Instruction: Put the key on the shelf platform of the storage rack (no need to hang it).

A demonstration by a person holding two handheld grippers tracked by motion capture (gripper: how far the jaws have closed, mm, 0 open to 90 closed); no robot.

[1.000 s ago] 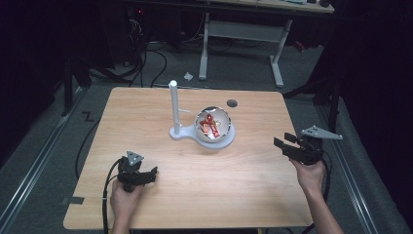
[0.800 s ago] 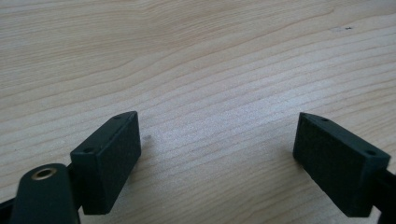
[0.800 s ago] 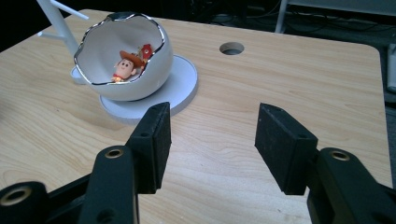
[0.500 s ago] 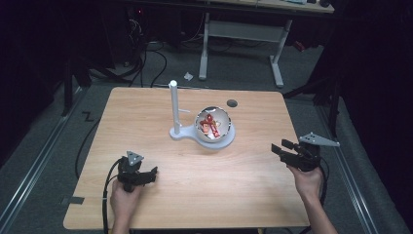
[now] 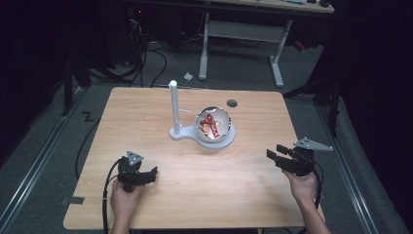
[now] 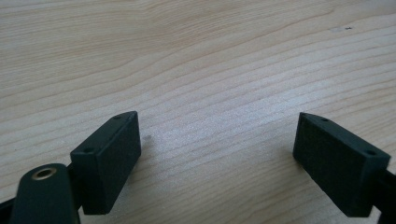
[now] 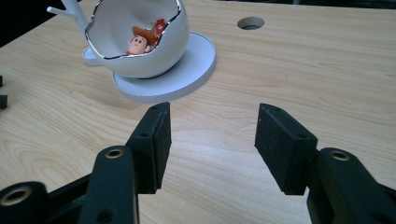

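Pale wooden table (image 5: pixel 146 117): cowboy figurine (image 7: pixel 140 41) lies inside the white eggshell bowl (image 7: pixel 140 60) at centre. Right gripper (image 7: pixel 210 140), spread and empty, should approach level toward the bowl's opening; left gripper (image 6: pixel 219 149) idles, released.

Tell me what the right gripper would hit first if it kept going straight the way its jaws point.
Probably the round white base under the white egg-shaped shell; before that, bare wooden table ahead of the open right gripper.

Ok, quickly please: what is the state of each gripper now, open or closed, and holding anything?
Left gripper: open, holding nothing, over bare table.
Right gripper: open, holding nothing, pointing toward the bowl.
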